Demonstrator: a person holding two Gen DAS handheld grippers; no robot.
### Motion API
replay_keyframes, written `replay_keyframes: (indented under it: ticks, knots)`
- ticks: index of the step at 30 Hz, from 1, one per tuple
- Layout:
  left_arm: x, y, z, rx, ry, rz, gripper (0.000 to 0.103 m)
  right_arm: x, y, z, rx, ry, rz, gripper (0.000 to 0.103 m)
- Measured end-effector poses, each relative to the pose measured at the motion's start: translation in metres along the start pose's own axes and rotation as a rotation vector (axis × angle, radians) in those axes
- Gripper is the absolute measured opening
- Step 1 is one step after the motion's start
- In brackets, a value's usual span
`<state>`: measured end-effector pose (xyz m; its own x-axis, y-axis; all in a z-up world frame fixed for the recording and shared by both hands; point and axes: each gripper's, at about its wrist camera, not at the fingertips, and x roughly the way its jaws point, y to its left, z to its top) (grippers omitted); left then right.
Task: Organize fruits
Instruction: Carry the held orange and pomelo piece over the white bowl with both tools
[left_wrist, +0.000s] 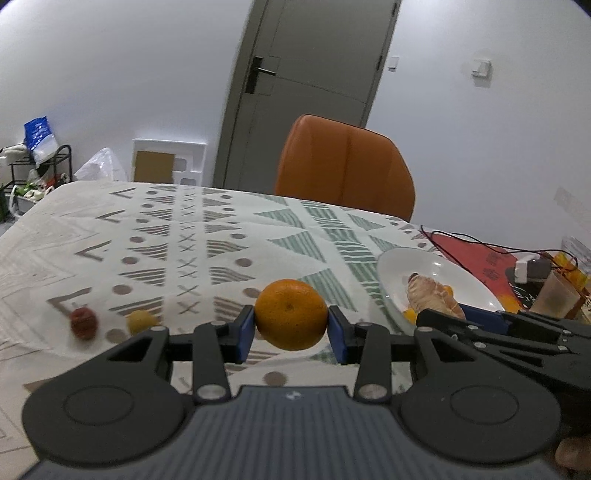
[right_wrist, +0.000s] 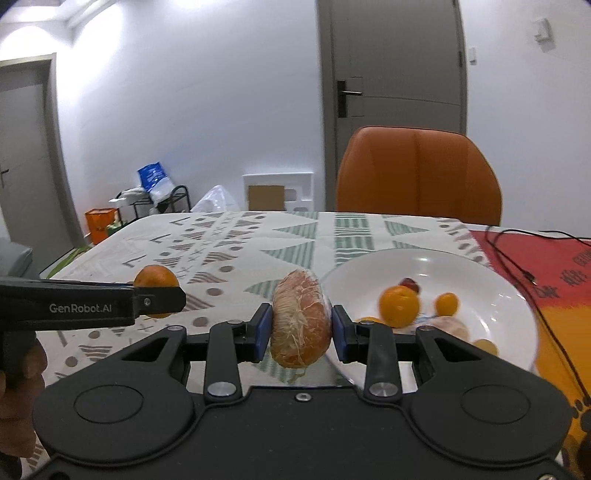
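My left gripper (left_wrist: 291, 328) is shut on a whole orange (left_wrist: 291, 314), held above the patterned tablecloth. On the cloth to its left lie a small red fruit (left_wrist: 84, 322) and a small yellow fruit (left_wrist: 141, 320). My right gripper (right_wrist: 300, 326) is shut on a peeled orange piece (right_wrist: 301, 319) with white pith, just left of the white bowl (right_wrist: 491, 280). The bowl holds a small orange (right_wrist: 399, 305), a kumquat (right_wrist: 447, 303), a red fruit (right_wrist: 410, 283) and other pieces. In the left wrist view the bowl (left_wrist: 402, 262) is at right, and the right gripper (left_wrist: 443, 318) holds the peeled piece (left_wrist: 428, 295) over it.
An orange chair (left_wrist: 343, 166) stands behind the table's far edge. At the right lie a red mat (right_wrist: 554, 266) with a black cable (right_wrist: 517, 258) and, in the left wrist view, a cup (left_wrist: 556, 295) and small clutter. A hand (right_wrist: 18, 376) holds the left gripper's body (right_wrist: 74, 306).
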<state>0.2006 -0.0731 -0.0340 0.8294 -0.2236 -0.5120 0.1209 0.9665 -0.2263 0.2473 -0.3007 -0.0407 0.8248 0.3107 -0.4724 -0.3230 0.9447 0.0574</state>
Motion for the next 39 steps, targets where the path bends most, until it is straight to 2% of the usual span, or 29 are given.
replay_keyframes:
  ticks: [14,16,18,20,39]
  knots:
    - [0.016,-0.032,0.004,0.058,0.014,-0.021,0.04,-0.002,-0.042,-0.008,0.084,-0.017,-0.057,0.033]
    - [0.018,-0.036,0.005,0.065,0.015,-0.023,0.04,0.0,-0.047,-0.009,0.105,-0.016,-0.061,0.039]
    - [0.021,-0.041,0.005,0.072,0.017,-0.027,0.04,0.0,-0.05,-0.011,0.112,-0.015,-0.068,0.052]
    - [0.024,-0.045,0.006,0.079,0.018,-0.032,0.04,-0.003,-0.053,-0.013,0.117,-0.026,-0.068,0.057]
    - [0.05,-0.089,0.014,0.137,0.031,-0.111,0.04,-0.026,-0.082,-0.026,0.201,-0.041,-0.086,0.058]
